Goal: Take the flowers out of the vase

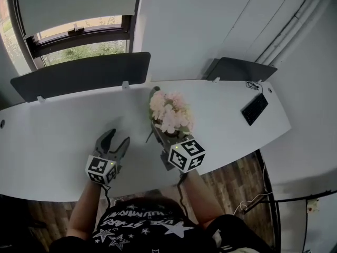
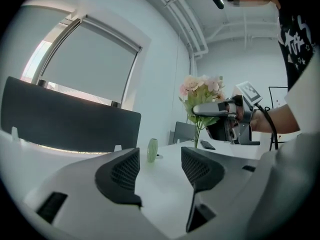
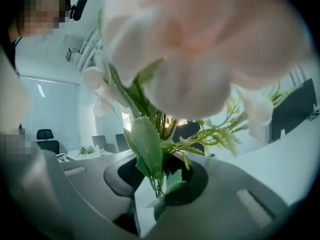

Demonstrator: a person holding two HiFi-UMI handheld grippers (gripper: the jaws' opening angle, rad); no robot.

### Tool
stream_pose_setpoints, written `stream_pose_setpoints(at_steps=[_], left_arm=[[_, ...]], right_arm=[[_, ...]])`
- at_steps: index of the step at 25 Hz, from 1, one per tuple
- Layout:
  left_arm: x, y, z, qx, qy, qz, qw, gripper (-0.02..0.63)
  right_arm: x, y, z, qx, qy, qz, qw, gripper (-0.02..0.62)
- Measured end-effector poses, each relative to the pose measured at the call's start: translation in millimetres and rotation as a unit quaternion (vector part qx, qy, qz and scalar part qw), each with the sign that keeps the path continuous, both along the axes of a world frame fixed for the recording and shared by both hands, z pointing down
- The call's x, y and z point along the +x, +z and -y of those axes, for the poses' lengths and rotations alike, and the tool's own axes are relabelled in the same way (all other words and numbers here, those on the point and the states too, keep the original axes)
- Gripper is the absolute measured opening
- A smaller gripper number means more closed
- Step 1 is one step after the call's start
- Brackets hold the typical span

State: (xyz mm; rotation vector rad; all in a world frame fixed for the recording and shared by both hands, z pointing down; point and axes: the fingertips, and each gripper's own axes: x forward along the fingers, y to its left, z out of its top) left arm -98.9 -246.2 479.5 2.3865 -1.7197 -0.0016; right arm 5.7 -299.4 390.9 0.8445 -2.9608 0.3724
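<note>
A bunch of pale pink flowers [image 1: 171, 112] with green leaves is held by its stems [image 3: 159, 159] in my right gripper [image 1: 159, 130], whose jaws are shut on them. In the left gripper view the bunch [image 2: 202, 86] hangs from that gripper [image 2: 210, 109] above the white table [image 1: 58, 141], apart from the small green vase [image 2: 152, 150], which stands upright farther back. In the head view the vase [image 1: 154, 91] peeks out behind the blooms. My left gripper [image 1: 117, 138] hovers over the table left of the flowers, open and empty [image 2: 160, 166].
A black keyboard [image 1: 255, 108] lies near the table's right end. Dark partition panels [image 1: 79, 75] [image 1: 242, 68] line the far edge, with a window [image 1: 79, 41] behind. The table's near edge curves just under my hands.
</note>
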Motion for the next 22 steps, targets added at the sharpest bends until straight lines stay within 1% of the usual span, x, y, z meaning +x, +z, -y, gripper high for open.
stream_pose_setpoints(at_steps=[6,12,15,18,20,22], left_arm=[[-11,-7,-38,0.007,0.03,-0.025,0.9992,0.264],[-11,-13,-69,0.009,0.085,-0.04,0.9955,0.264],[-6,-16,-86,0.004,0.117,-0.037,0.9924,0.262],[-3,-17,-101,0.0,0.135,-0.042,0.99,0.261],[0,-17,-109,-0.002,0.141,-0.045,0.989,0.251],[3,-16,-115,-0.006,0.145,-0.044,0.9884,0.221]], right_arm=[[-17,17,-50,-0.014,0.003,-0.03,0.999,0.084],[-20,35,-98,-0.029,0.03,-0.043,0.998,0.084],[-18,41,-120,-0.039,0.047,-0.049,0.997,0.084],[-14,44,-140,-0.043,0.059,-0.056,0.996,0.084],[-10,46,-149,-0.046,0.065,-0.061,0.995,0.084],[-5,47,-154,-0.048,0.071,-0.061,0.994,0.084]])
